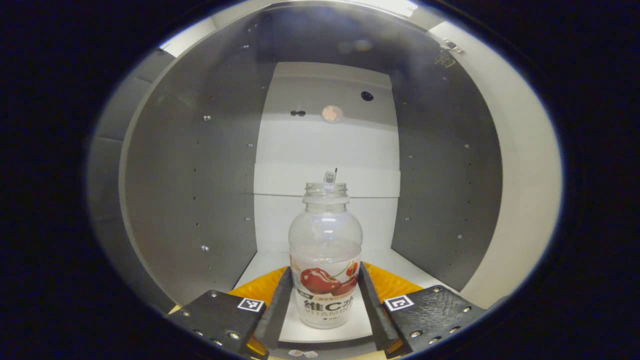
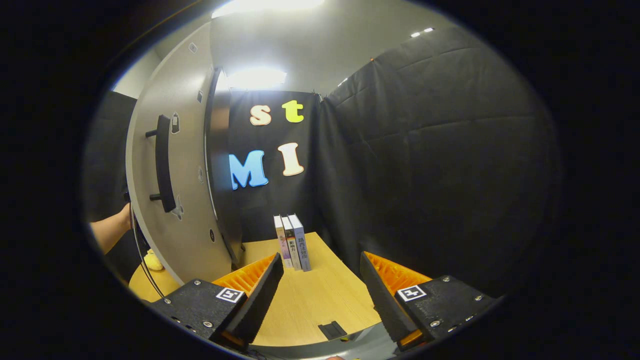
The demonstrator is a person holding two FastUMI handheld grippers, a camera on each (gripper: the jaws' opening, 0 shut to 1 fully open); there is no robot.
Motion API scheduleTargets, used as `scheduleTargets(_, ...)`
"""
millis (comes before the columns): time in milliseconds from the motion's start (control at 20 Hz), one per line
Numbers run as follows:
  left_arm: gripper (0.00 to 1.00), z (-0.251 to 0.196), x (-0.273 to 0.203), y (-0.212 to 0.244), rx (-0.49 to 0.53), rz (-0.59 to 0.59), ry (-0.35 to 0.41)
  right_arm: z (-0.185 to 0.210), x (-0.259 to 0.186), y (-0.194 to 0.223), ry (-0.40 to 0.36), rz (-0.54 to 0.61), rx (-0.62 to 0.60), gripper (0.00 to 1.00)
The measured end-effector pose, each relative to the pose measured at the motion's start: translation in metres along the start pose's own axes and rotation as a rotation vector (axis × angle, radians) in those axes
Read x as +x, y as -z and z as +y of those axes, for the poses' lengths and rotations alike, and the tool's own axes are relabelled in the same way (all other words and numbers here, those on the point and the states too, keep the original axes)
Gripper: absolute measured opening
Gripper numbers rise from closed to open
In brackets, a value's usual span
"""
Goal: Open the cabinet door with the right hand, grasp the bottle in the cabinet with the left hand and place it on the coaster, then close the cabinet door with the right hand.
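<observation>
Between the two fingers of our left gripper (image 1: pixel 325 305) stands the clear plastic bottle with a cherry-printed label and no cap (image 1: pixel 325 260), upright on the white floor of the open cabinet with grey side walls and a white back panel (image 1: pixel 200 200). We see the fingers set close along the bottle's lower sides, level with the label, one on each flank; whether both actually press on the plastic or merely sit against it we cannot tell from the left gripper view. A little clear liquid seems to fill the bottle's lower part, and its open neck rises toward the back panel, where a few small holes and a round spot show. In the right gripper view, our right gripper (image 2: pixel 322 295) hangs with its fingers wide apart and nothing between them, above the light wooden tabletop (image 2: pixel 320 300). To its left the grey cabinet door with a long dark bar handle (image 2: pixel 175 200) stands swung open, edge toward us, and a bare forearm (image 2: pixel 110 232) shows beyond the door's far side. Three upright books (image 2: pixel 292 242) stand together on the table near the black cloth wall, just beside the door's lower edge.
</observation>
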State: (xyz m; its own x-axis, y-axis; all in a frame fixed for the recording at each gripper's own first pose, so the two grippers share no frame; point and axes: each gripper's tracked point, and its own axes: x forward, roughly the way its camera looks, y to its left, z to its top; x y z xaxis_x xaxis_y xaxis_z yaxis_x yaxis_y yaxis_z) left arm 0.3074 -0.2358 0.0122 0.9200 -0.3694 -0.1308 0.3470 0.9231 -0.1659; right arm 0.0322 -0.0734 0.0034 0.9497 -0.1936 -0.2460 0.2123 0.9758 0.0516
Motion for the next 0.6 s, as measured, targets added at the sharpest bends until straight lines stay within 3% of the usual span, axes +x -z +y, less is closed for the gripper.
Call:
scheduleTargets(50, 0.77, 0.001, -0.010, -0.005, 0.004, -0.015, -0.002, 0.004, 0.000, 0.001, -0.018, -0.002, 0.002, 0.95)
scheduleTargets(100, 0.65, 0.000, -0.020, -0.009, 0.005, -0.025, 0.001, 0.007, 0.001, 0.000, -0.035, -0.008, -0.001, 0.95)
scheduleTargets(150, 0.77, 0.000, -0.031, -0.014, 0.006, -0.034, 0.003, 0.008, 0.002, -0.001, -0.049, -0.016, -0.010, 0.95)
scheduleTargets(500, 0.77, 0.011, -0.117, -0.038, 0.002, -0.096, -0.037, 0.014, 0.002, -0.005, -0.144, -0.047, -0.052, 0.95)
scheduleTargets(600, 0.71, 0.014, -0.138, -0.037, 0.016, -0.098, -0.051, 0.016, 0.000, -0.006, -0.171, -0.056, -0.054, 0.95)
